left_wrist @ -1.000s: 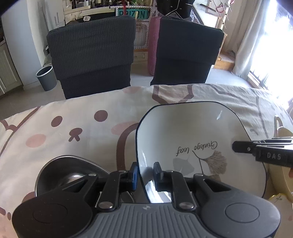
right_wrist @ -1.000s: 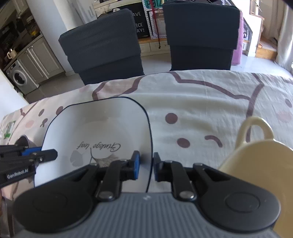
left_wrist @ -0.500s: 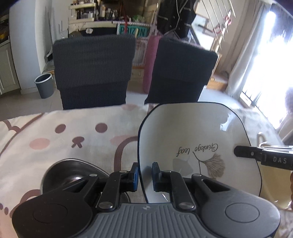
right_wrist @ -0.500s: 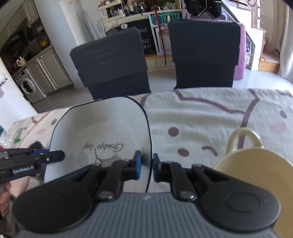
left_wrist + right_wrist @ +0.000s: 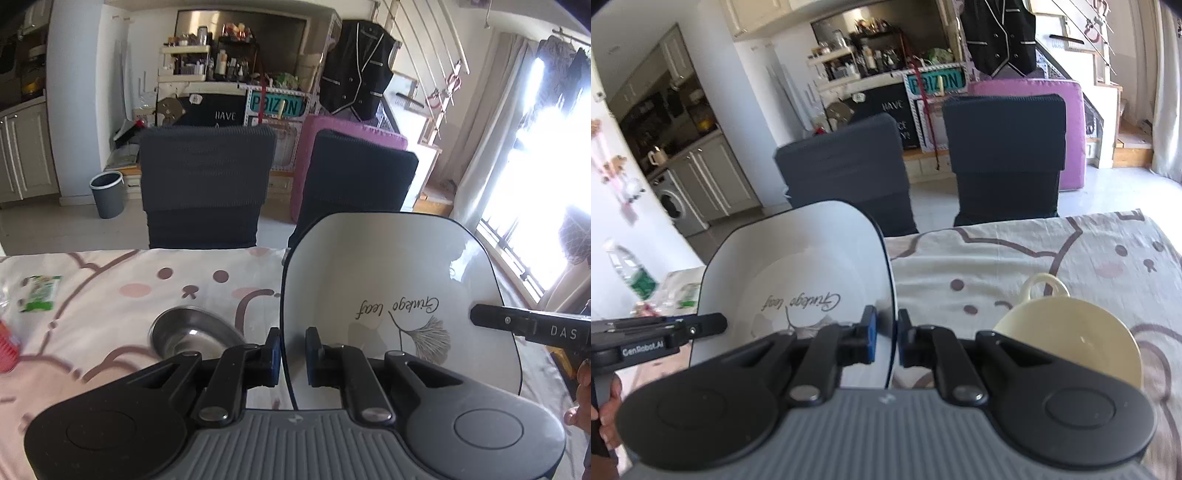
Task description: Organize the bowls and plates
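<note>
A white square plate with a dark rim and a leaf print hangs above the table, held from two sides. My left gripper is shut on its left rim. My right gripper is shut on the opposite rim of the same plate. Each view shows the other gripper's fingers reaching over the plate's far edge. A steel bowl rests on the cloth below left. A cream bowl with a handle sits on the cloth to the right of the plate.
A patterned tablecloth covers the table. Two dark chairs stand at the far edge. A green packet and a red item lie far left, and a plastic bottle stands beyond them.
Both grippers have risen with the plate between them, lifting it off the cloth. The steel bowl and the cream bowl now lie lower and farther away.
</note>
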